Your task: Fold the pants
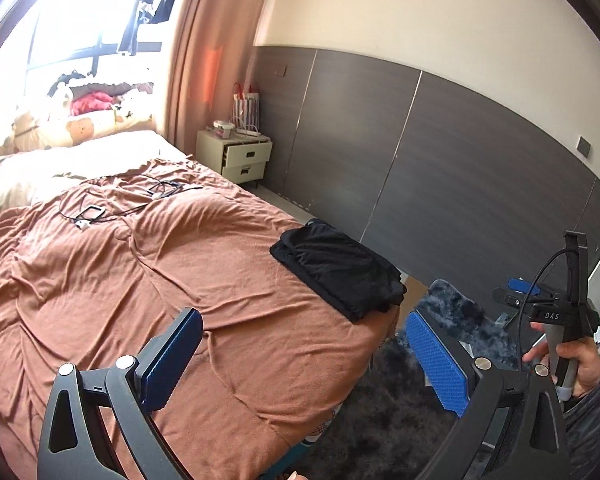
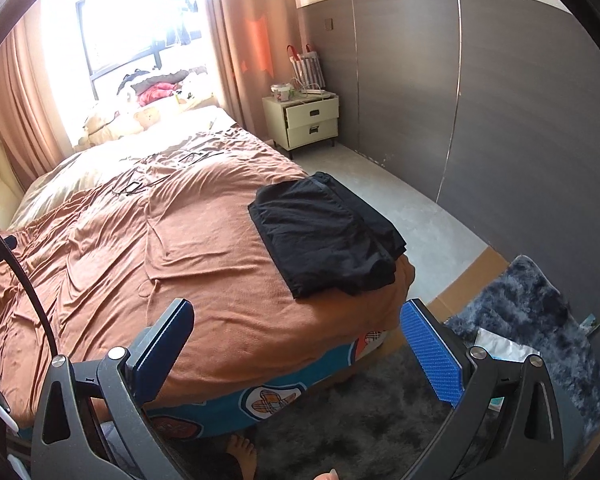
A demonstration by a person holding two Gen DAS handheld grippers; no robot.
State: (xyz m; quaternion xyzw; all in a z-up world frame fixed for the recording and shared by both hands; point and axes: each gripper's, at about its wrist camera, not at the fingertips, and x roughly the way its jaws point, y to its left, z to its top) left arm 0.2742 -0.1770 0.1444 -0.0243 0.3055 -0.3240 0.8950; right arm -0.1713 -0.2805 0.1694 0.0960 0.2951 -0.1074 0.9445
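Observation:
The black pants lie folded into a compact rectangle on the brown bedspread, at the bed's near right corner beside the edge. My left gripper hangs open over the foot of the bed, well short of the pants, with nothing between its blue pads. In the right wrist view my right gripper is wide open and empty too, with the pants ahead of it and apart from it. In the left wrist view a hand holds the right gripper's handle at the far right.
Black cables and small frames lie on the bedspread farther up the bed. A cream nightstand stands by the dark wall panels. A dark shaggy rug and a blue-grey rug cover the floor. A bare foot stands by the bed.

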